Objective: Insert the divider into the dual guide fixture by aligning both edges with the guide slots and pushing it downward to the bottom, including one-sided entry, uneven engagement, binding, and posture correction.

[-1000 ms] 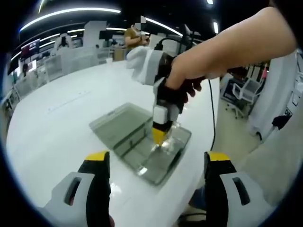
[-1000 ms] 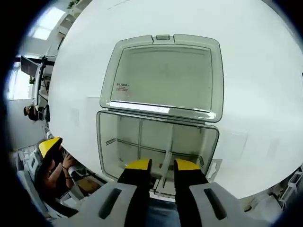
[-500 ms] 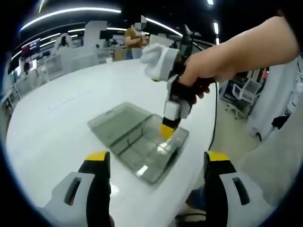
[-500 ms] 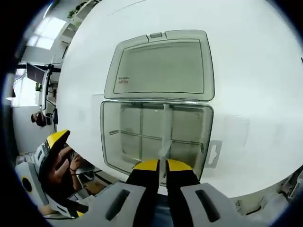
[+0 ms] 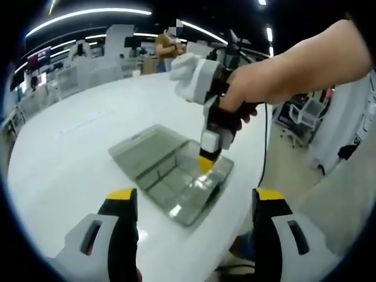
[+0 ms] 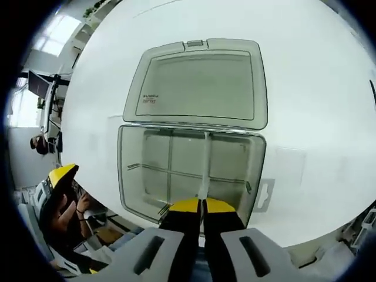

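Observation:
A clear grey box (image 6: 147,176) lies open on the white table, its lid (image 6: 200,85) folded flat beyond it. Thin clear partitions cross its inside. One clear divider (image 6: 204,164) runs from the hinge side toward me, and my right gripper (image 6: 201,205) is shut on its near end, yellow tips almost touching. In the left gripper view, the box (image 5: 167,176) sits near the table's right edge. A hand holds the right gripper (image 5: 205,165) tip-down over the box's right part. My left gripper (image 5: 195,195) hangs open and wide in front of the box, holding nothing.
The white table (image 5: 70,147) stretches left and far behind the box. Its curved edge (image 5: 244,176) runs close to the box's right side. The left gripper's yellow tip (image 6: 60,175) shows below the table edge. Office chairs (image 5: 302,114) and a standing person (image 5: 166,47) are far off.
The right gripper has risen a little out of the box and its jaws have closed from a small gap to nearly touching on the divider. The left gripper has stayed put.

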Motion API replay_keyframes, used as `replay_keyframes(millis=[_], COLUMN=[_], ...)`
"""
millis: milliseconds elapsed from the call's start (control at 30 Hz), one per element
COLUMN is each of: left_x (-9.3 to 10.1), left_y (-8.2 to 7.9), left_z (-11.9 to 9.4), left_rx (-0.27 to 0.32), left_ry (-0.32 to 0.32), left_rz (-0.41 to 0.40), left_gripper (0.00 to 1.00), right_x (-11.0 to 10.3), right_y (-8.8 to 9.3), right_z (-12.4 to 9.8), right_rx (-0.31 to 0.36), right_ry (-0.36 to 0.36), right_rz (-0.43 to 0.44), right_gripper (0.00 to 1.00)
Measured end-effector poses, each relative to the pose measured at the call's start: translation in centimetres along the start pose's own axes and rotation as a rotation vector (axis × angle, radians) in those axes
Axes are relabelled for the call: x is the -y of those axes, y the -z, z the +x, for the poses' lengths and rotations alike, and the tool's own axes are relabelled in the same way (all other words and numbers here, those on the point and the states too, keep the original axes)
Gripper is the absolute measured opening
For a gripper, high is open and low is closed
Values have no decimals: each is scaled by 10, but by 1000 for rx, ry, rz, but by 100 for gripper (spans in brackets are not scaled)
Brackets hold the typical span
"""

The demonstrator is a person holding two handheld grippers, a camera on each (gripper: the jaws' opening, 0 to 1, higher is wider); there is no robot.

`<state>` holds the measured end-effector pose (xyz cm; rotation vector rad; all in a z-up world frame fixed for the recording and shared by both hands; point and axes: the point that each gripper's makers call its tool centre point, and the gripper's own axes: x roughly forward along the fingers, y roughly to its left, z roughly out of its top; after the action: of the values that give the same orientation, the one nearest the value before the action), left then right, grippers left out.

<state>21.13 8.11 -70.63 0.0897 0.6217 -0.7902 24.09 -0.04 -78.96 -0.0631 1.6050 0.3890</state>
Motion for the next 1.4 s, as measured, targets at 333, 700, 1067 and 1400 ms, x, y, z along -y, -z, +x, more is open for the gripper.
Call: replay_keyframes(millis=[333, 700, 1067, 1400], left_x=[4, 2, -2, -8], left_y=[4, 14, 29, 32], left_z=[1, -10, -24, -33], left_rx=[-1, 12, 22, 28], left_ry=[3, -15, -46, -55], left_rz=[-8, -29, -73, -75], left_gripper=[77, 75, 74, 74], right_x=[0, 2, 2, 0], right_y=[-2, -4, -3, -18], right_z=[3, 7, 3, -20], right_rx=[32, 51, 42, 179], right_ry=[64, 121, 98, -3], right_rz=[-53, -88, -197, -292], right_gripper=[0, 0, 10, 11])
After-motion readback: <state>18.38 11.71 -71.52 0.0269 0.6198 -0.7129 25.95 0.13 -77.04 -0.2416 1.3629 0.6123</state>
